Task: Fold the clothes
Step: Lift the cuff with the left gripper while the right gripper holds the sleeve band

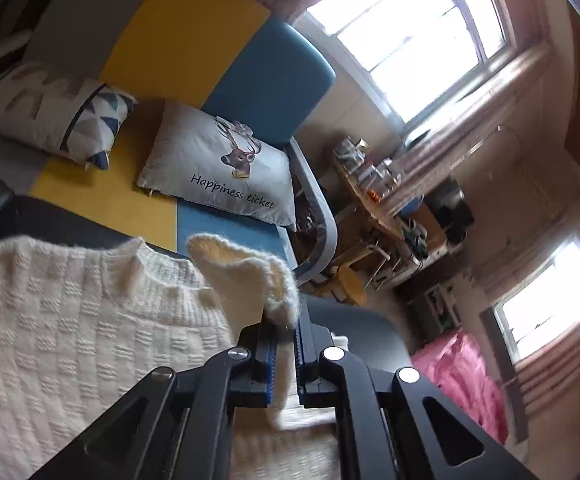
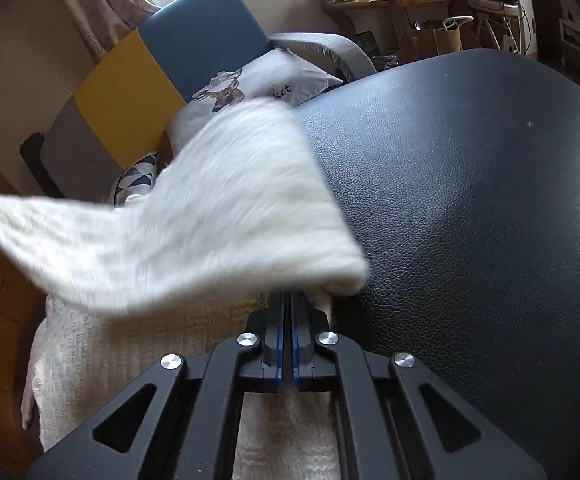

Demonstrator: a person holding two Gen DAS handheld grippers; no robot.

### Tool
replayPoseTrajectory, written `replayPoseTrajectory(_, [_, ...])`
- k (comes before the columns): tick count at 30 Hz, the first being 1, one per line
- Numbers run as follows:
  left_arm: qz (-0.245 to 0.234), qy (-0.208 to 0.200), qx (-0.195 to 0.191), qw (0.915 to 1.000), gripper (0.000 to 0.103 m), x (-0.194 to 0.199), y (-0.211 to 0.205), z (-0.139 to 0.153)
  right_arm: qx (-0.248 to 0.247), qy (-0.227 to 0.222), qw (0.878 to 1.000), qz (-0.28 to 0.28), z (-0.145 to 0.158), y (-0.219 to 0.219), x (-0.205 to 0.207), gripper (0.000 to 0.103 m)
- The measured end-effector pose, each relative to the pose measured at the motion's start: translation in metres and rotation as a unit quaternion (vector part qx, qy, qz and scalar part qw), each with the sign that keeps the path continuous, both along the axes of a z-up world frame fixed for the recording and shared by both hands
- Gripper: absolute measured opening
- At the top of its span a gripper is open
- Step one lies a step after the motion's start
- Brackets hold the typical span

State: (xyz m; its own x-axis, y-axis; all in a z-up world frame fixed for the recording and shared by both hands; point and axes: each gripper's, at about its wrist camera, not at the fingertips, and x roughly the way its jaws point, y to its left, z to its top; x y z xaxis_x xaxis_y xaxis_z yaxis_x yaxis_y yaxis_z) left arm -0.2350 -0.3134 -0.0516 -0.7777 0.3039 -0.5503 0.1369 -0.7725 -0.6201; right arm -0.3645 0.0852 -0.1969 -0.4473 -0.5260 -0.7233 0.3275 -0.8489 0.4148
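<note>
A cream, waffle-knit woollen sweater (image 2: 194, 216) lay over the black leather surface (image 2: 469, 200). Right tool (image 2: 288, 312) was clenched on its lifted edge, stretching toward frame left; left tool (image 1: 284, 340) gripped the opposite end.

We count: one cream knit sweater (image 1: 70, 320); two grippers, left gripper (image 1: 286, 332), right gripper (image 2: 288, 300); two cushions, deer cushion (image 1: 218, 168), triangle cushion (image 1: 50, 112); two windows, upper window (image 1: 409, 28), lower window (image 1: 549, 300).
</note>
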Motion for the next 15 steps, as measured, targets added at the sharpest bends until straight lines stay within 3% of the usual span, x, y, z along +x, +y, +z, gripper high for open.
replayPoseTrajectory(7, [-0.018,-0.032,-0.089,0.9954,0.006,0.006,0.005,-0.006,0.018,0.009,1.000,0.001,0.003,-0.001,0.007,0.000])
replayPoseTrajectory(9, [-0.033,-0.013,-0.085,0.9958,0.006,0.009,0.009,-0.001,0.015,0.008,1.000,0.002,0.004,-0.001,0.008,0.000])
replayPoseTrajectory(15, [-0.093,0.086,-0.077,0.9890,0.006,-0.003,0.037,0.059,0.010,0.007,1.000,0.002,0.004,-0.007,0.002,0.000])
